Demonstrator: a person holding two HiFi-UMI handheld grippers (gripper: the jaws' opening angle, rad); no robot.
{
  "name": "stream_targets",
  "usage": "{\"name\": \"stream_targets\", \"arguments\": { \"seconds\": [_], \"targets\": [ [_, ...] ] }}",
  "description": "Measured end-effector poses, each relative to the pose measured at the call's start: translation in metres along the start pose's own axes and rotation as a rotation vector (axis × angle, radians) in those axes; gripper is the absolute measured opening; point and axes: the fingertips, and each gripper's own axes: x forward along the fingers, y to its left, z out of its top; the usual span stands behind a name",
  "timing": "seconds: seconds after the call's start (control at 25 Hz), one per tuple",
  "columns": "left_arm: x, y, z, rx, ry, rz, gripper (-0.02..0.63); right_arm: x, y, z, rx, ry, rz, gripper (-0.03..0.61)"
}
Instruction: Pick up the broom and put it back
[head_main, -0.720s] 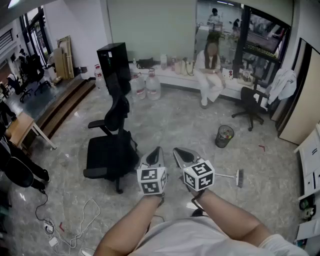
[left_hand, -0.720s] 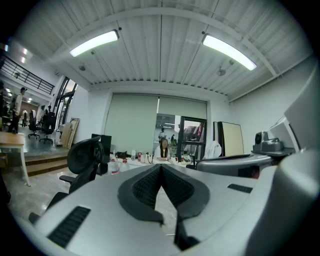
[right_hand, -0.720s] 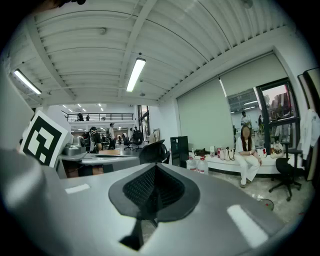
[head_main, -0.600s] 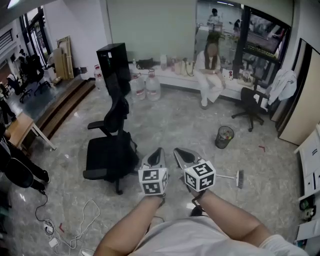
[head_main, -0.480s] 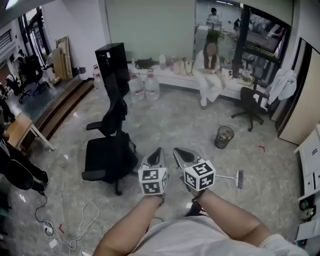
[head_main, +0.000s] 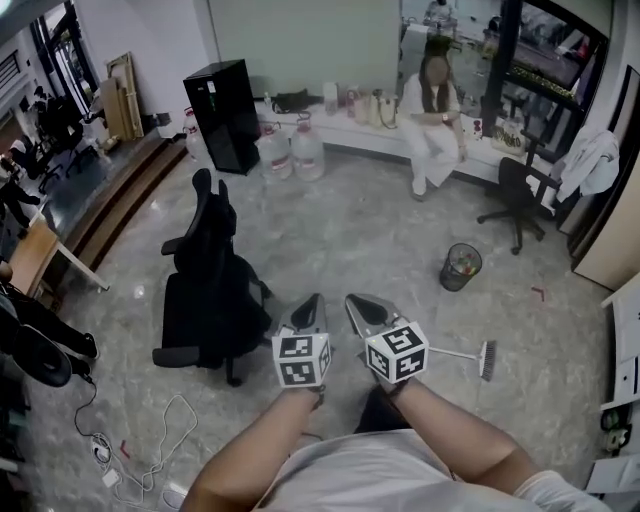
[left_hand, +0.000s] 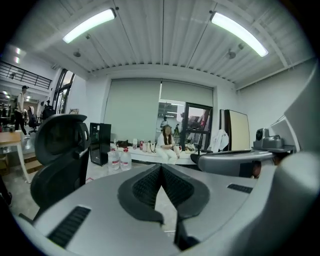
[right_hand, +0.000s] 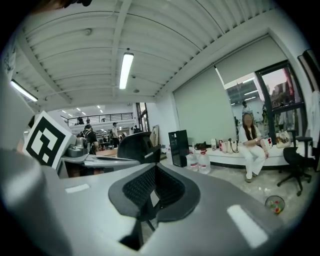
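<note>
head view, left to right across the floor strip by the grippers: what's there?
Black office chair → left hand-held gripper → right hand-held gripper → broom lying on the floor.

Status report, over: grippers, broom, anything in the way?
Left gripper and right gripper both shut, empty. Broom flat on floor, right of right gripper, untouched. Office chair stands left, off the path.

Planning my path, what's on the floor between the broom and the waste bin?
Nothing; in the head view the floor between the broom and the waste bin is bare.
</note>
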Motion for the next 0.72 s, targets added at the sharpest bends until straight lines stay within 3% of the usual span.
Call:
{"name": "stream_targets", "arguments": {
  "seconds": [0.48, 0.72],
  "targets": [
    [0.262, 0.027, -0.057, -0.112, 0.215, 0.146, 0.005, 0.154, -0.232, -0.05, 0.084, 0.202, 0.179, 0.005],
    [0.358, 0.049, -0.108, -0.132, 0.319, 0.179, 0.005, 0.221, -0.31, -0.117, 0.114, 0.345, 0.252, 0.011]
  ]
}}
